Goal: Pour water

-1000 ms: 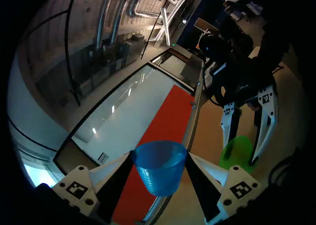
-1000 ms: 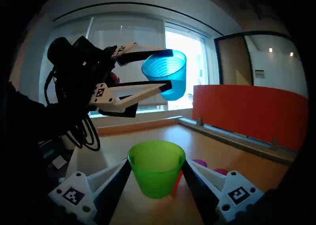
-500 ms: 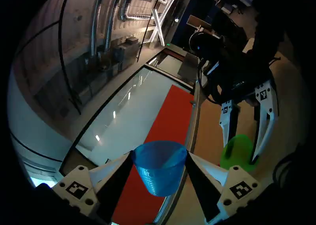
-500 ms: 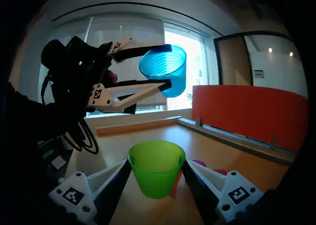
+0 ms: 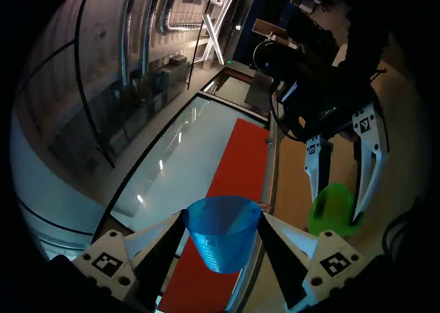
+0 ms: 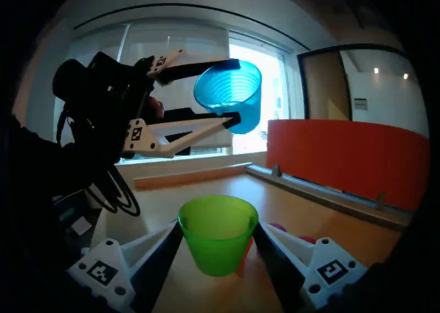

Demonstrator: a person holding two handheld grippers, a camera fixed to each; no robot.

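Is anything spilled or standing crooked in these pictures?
No spill shows on the table. The blue cup is tipped steeply in the left gripper, held higher than the upright green cup in the right gripper. That suits pouring, yet no water stream can be seen.

Bright tall window [image 6: 272, 93], flat red-orange partition panel [image 6: 352, 153], light wooden tabletop [image 6: 308, 208], dark-framed glass wall [image 6: 379, 93], exposed metal ceiling pipes [image 5: 164, 16]
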